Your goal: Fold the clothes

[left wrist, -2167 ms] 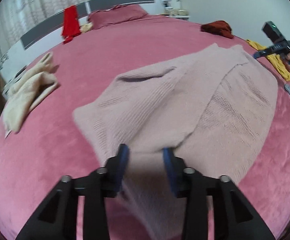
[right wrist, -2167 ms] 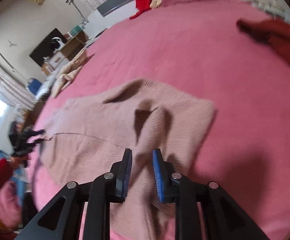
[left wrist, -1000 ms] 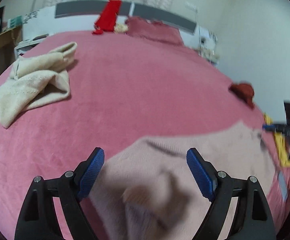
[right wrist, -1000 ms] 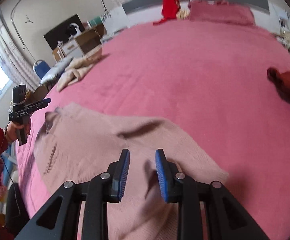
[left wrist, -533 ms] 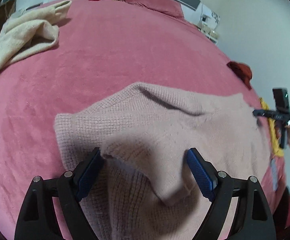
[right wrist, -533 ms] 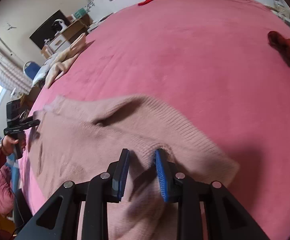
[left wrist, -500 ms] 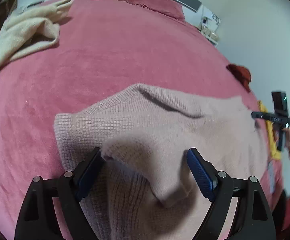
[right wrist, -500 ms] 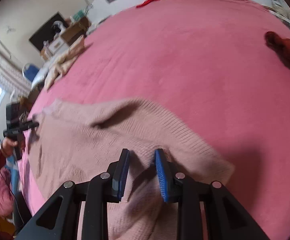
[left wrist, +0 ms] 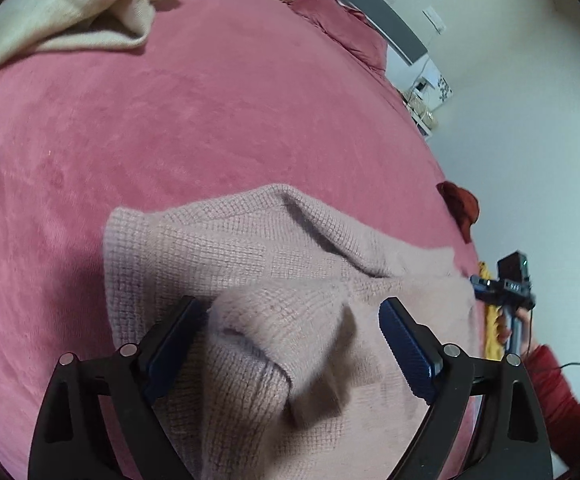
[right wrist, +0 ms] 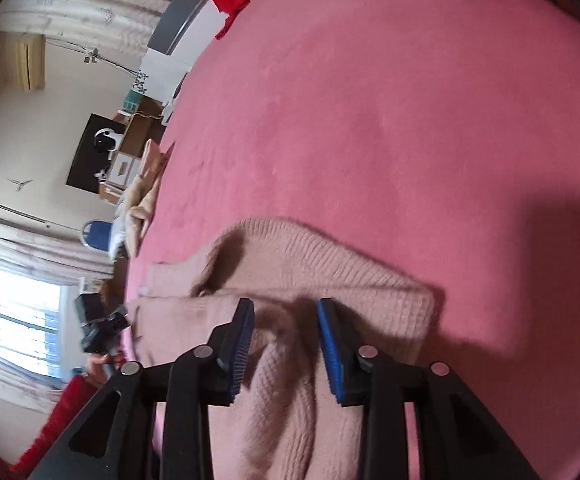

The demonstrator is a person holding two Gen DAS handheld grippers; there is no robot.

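Two tools (left wrist: pixel 286 344) (right wrist: pixel 286 338) over one pink sweater (left wrist: pixel 274 256)

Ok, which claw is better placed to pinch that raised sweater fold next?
Left, probably. The left claw stands wide open astride the raised fold of the pink sweater, so it need only close. The right claw is narrower, with knit already between its pads.

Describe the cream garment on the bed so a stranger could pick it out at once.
On the pink bed, look to the far left corner. The cream garment lies there crumpled, well apart from the pale pink sweater. It is the only cream piece.
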